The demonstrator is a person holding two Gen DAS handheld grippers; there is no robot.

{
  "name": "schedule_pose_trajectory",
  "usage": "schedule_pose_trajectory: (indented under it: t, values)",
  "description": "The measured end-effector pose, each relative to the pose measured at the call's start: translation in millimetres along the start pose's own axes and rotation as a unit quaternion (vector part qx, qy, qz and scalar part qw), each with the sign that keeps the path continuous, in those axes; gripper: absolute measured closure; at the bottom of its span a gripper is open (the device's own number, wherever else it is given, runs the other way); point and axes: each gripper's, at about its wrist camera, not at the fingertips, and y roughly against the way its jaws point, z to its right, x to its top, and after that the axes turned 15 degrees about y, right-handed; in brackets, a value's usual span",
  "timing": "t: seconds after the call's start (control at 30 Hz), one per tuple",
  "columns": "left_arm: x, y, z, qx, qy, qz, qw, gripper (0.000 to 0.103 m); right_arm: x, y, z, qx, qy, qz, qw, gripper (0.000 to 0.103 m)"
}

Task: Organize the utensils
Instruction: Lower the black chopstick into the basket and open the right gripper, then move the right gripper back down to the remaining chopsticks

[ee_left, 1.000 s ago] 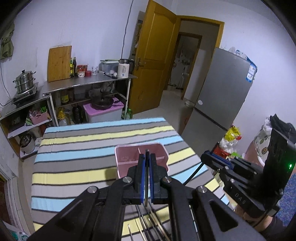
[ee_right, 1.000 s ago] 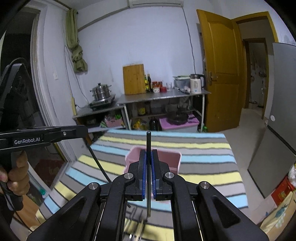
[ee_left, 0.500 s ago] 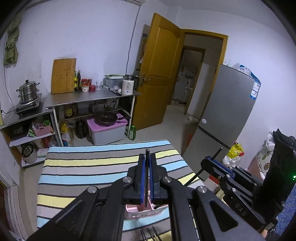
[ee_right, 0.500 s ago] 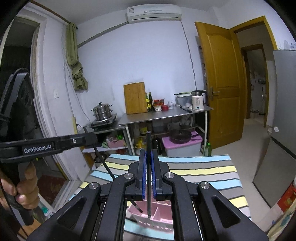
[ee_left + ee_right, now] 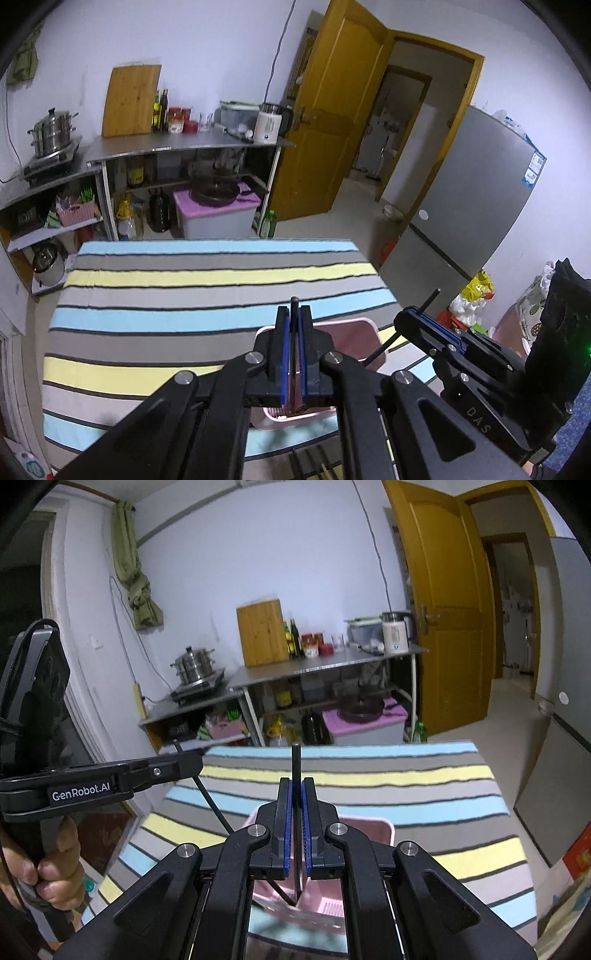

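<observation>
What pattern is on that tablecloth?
The tablecloth has blue, grey and yellow stripes with thin dark lines, clearest in the left wrist view.

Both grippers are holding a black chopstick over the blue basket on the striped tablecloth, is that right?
Not quite: the basket is pink, not blue, as the right wrist view shows. Otherwise yes: the left gripper and right gripper each clamp a black chopstick above it, over the striped tablecloth.

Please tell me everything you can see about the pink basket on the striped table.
The pink basket looks like plastic, rectangular, with rounded corners, an open top and a slotted floor. It stands upright on the striped tablecloth, near its front edge. Both claws hide much of it. The right claw and left claw each pinch a thin dark chopstick whose lower end reaches down inside the basket. Whether the tips touch its floor is unclear.
</observation>
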Motion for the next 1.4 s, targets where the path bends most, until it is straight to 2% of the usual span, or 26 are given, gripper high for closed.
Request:
schedule_pose_trajectory:
  t: [0.2, 0.23, 0.3, 0.33, 0.37, 0.5, 0.73, 1.03, 1.4]
  values:
    - [-8.4, -10.2, -8.1, 0.003, 0.009, -0.010, 0.9999, 0.097, -14.4, -13.0, 2.5, 0.011, -0.007, -0.022, 1.000, 0.098]
    - [-9.1, -8.5, -8.5, 0.002, 0.010, -0.009, 0.9999, 0.094, -15.1, -11.7, 3.5, 0.011, -0.007, -0.022, 1.000, 0.098]
    - [-6.9, -4.5, -11.2, -0.003, 0.013, -0.003, 0.9999, 0.082, -14.7, -11.2, 3.6, 0.007, -0.006, -0.022, 1.000, 0.097]
    - [-6.3, -1.8, -12.4, -0.004, 0.013, 0.001, 0.9999, 0.074, -15.8, -8.0, 4.4, 0.005, -0.005, -0.018, 1.000, 0.094]
    - [-7.0, 2.7, -12.3, -0.006, 0.012, 0.008, 0.9999, 0.072, -13.5, -6.1, 4.7, 0.005, -0.006, -0.016, 1.000, 0.091]
    - [-9.6, 17.6, -13.5, -0.004, 0.009, 0.029, 0.9995, 0.070, -12.2, 8.1, 5.3, -0.001, -0.008, -0.004, 1.000, 0.086]
    - [-27.2, 47.9, -16.7, 0.002, 0.002, 0.060, 0.9982, 0.070, -19.0, 46.5, -0.5, -0.016, -0.004, 0.023, 1.000, 0.086]
    - [-80.6, 70.4, -27.7, 0.008, 0.005, 0.068, 0.9976, 0.070, -54.5, 90.2, -14.4, -0.015, -0.005, 0.026, 1.000, 0.086]
    - [-169.9, 83.9, -27.9, 0.018, -0.022, 0.040, 0.9988, 0.070, -116.1, 121.2, -37.2, -0.004, -0.008, -0.001, 1.000, 0.086]
